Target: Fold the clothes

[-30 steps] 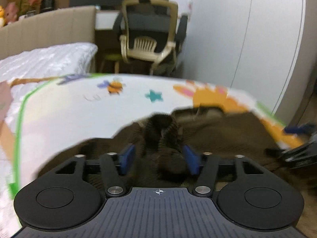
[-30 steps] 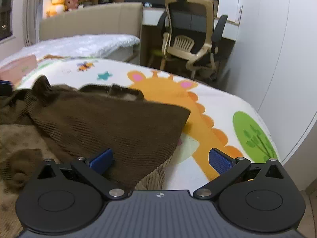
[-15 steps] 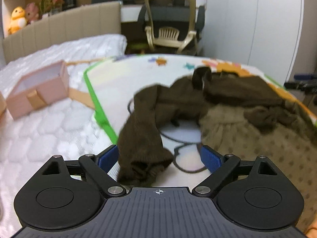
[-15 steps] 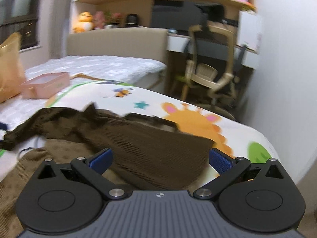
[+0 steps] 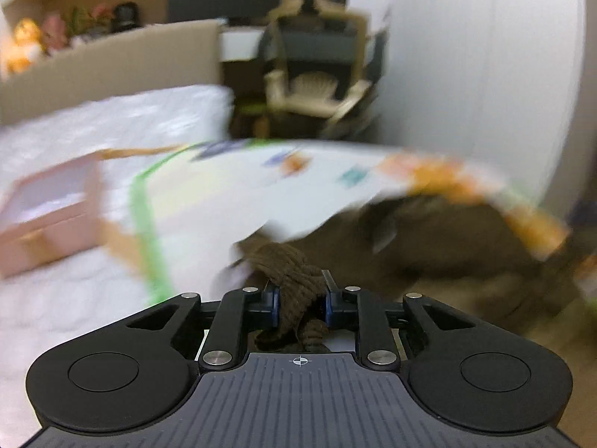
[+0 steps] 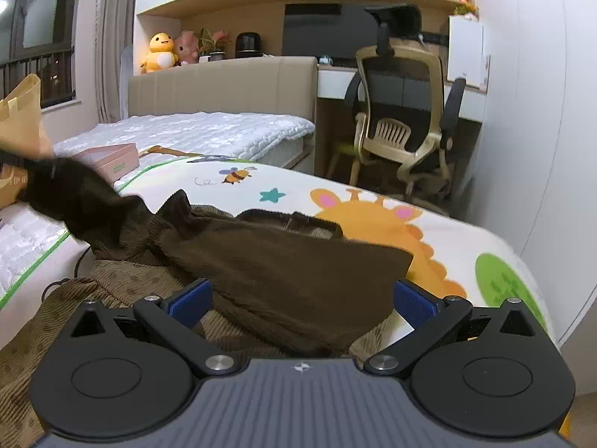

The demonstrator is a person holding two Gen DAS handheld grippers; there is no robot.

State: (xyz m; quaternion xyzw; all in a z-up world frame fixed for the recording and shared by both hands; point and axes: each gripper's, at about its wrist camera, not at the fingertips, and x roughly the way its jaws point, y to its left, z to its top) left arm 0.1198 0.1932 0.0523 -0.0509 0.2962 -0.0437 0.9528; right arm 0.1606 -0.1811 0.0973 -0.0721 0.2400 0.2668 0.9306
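Note:
A dark brown ribbed sweater (image 6: 283, 261) lies crumpled on a cartoon play mat (image 6: 261, 186), on top of an olive dotted garment (image 6: 123, 283). My left gripper (image 5: 300, 304) is closing its jaws, and the blue pads press on the bunched brown sleeve cuff (image 5: 287, 265) between them. The left wrist view is blurred by motion. In the right wrist view that sleeve (image 6: 74, 201) stretches up and to the left, off the mat. My right gripper (image 6: 300, 298) stands open just above the sweater's near corner, with nothing gripped.
A pink box (image 6: 112, 158) sits on the white quilted mattress (image 6: 209, 130) to the left of the mat. An office chair (image 6: 403, 119) and a desk stand beyond the bed's far end. A white wardrobe wall (image 6: 541, 149) runs along the right.
My left gripper went from wide open around the sleeve cuff to clamped on it and swung upward with it. My right gripper stayed open and its view tilted up slightly.

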